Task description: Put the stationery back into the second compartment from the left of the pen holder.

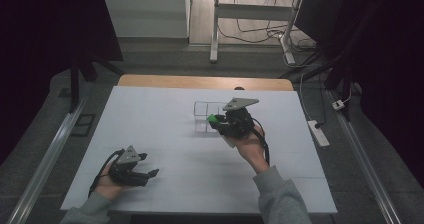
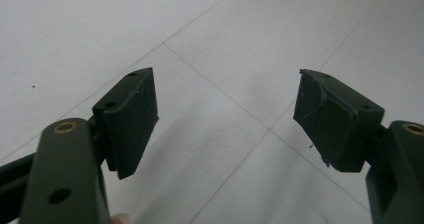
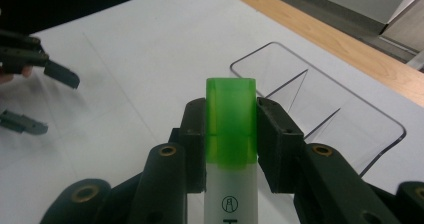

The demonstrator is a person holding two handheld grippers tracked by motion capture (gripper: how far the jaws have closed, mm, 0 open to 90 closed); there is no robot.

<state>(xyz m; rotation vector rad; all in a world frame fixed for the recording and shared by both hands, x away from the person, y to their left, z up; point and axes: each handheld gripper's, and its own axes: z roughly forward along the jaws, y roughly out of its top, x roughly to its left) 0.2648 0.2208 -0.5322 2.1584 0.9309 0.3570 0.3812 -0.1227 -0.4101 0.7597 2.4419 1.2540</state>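
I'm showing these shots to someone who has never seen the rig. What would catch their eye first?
The bright green highlighter, clamped cap-forward in the right gripper, stands out against the white table. Just beyond it sits a clear plastic tray with dividers, near the table's far edge. The left gripper waits wide open and empty at the near left corner.

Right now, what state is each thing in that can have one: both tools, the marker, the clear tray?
Left tool: open, nothing between its jaws, low over the white table.
Right tool: shut on the green highlighter, raised next to the tray.
Green highlighter: cap on, gripped at the cap, cap end pointing away from the hand.
Clear tray: flat on the table, its compartments look empty.
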